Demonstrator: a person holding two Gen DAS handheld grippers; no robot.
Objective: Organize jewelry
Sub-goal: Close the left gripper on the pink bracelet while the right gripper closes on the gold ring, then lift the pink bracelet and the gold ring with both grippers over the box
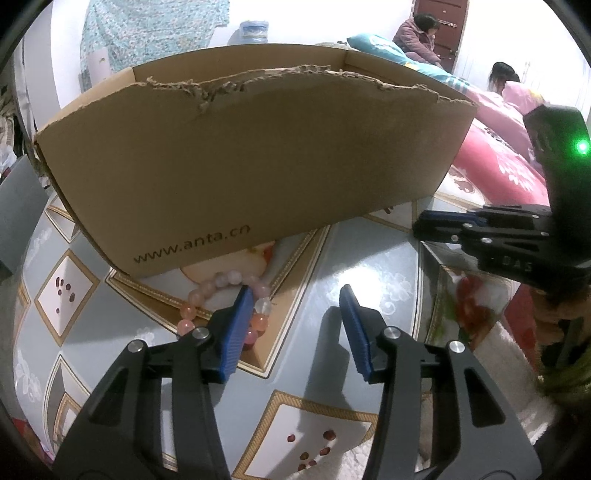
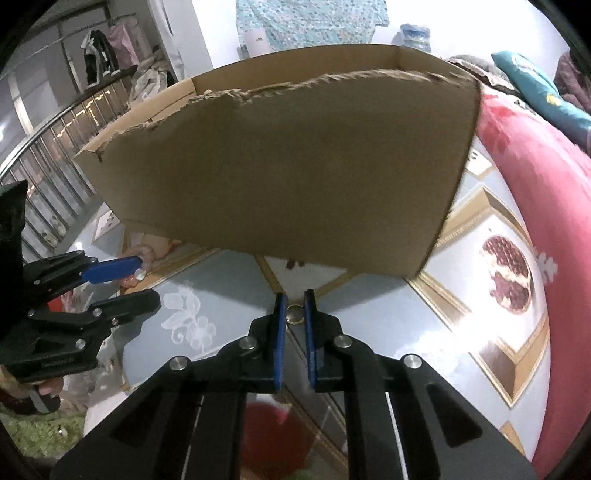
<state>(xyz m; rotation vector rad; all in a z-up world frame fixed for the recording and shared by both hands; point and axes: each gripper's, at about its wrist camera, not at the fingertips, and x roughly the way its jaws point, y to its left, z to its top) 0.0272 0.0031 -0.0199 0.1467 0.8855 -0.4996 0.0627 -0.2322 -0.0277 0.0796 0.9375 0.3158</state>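
A bracelet (image 1: 207, 290) of pink, orange and white beads lies on the patterned tablecloth just before a cardboard box (image 1: 258, 155). My left gripper (image 1: 295, 295) is open over it. Its left pad (image 1: 238, 325) stands inside the bead loop, with a few beads between the pads and nothing squeezed. In the right wrist view a small gold ring (image 2: 294, 316) sits on the cloth between the blue pads of my right gripper (image 2: 294, 300), which is shut on it. The box (image 2: 288, 166) rises right behind. The left gripper (image 2: 147, 280) and bracelet (image 2: 135, 282) show at the left; the right gripper (image 1: 419, 225) shows at the right.
The box has a torn top edge and an open top. A pink quilt (image 1: 495, 147) lies on a bed to the right, with two people (image 1: 421, 33) seated further back. A clothes rack (image 2: 103, 55) and a railing stand at the left. The table edge (image 2: 532, 369) runs along the right.
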